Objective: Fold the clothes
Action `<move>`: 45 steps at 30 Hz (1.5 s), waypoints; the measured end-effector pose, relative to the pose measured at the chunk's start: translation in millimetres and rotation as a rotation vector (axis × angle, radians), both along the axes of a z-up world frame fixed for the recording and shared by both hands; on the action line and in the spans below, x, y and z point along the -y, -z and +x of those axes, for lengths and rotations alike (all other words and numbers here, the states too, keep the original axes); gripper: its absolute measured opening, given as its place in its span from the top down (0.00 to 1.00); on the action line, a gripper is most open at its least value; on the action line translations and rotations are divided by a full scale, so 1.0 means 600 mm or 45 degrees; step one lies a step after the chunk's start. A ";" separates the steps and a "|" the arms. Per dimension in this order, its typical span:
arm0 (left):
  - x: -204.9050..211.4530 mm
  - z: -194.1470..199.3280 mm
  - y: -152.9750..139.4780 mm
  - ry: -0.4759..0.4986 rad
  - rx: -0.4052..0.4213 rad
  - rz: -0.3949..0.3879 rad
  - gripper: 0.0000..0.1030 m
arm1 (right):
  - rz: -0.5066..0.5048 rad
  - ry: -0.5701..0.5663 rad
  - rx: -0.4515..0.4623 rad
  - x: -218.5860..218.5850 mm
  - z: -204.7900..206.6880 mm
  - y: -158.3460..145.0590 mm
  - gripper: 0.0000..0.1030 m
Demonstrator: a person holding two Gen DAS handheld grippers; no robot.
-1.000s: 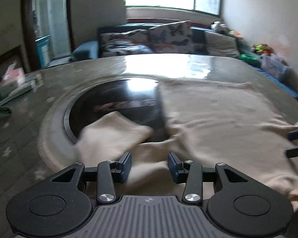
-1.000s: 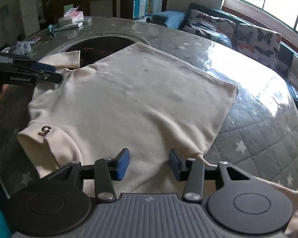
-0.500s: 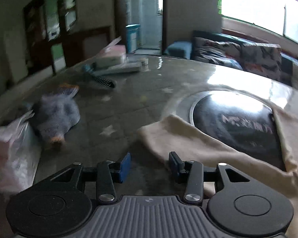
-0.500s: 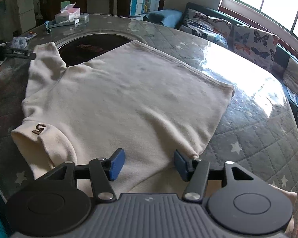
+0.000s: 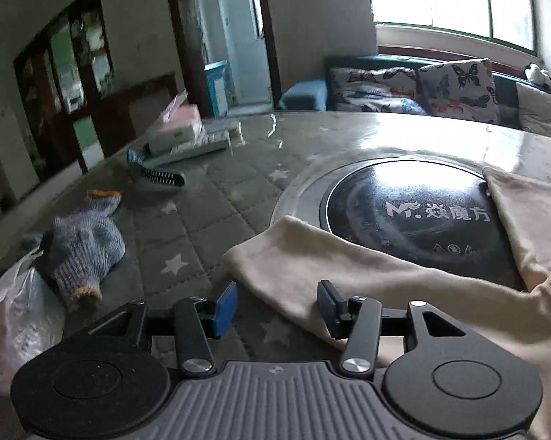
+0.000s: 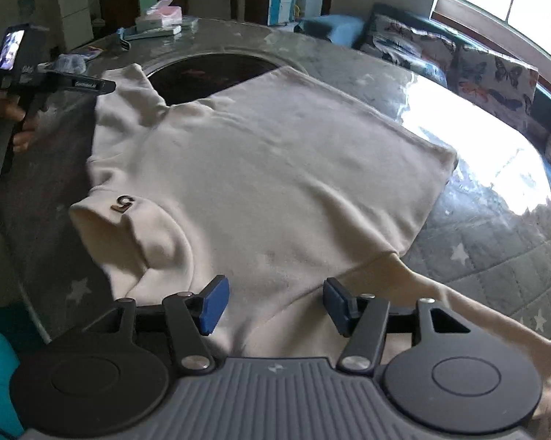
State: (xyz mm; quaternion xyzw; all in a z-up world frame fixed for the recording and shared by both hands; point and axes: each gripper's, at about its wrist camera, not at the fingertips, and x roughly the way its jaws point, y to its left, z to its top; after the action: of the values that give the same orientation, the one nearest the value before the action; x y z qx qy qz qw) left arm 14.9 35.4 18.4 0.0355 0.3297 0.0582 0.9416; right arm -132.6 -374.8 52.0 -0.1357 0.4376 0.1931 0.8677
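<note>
Two grippers, both with jaws spread wide and holding nothing. Left gripper (image 5: 277, 304) hovers low over the near edge of the sweatshirt's left sleeve (image 5: 312, 267); contact between pads and cloth cannot be confirmed. Right gripper (image 6: 273, 302) sits above the garment's lower body, fingers apart, fabric between them unpinched. Cream sweatshirt (image 6: 268, 168) lies spread flat on the quilted round table (image 6: 495, 249), partly covering the black inset cooktop (image 5: 411, 212). Knitted gloves (image 5: 84, 245) and a comb (image 5: 158, 174) lie well apart from the sleeve.
</note>
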 end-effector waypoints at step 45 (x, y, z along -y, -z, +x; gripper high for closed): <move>0.345 -0.155 -0.022 1.100 -0.118 -0.130 0.50 | 0.145 1.159 0.238 0.363 -0.063 0.041 0.92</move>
State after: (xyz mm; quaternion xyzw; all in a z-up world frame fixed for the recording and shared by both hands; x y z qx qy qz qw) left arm -77.9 -171.7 31.9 0.1260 0.3289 -0.3590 0.8644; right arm -170.3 -592.4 27.3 0.1010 0.3612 -0.1968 0.9059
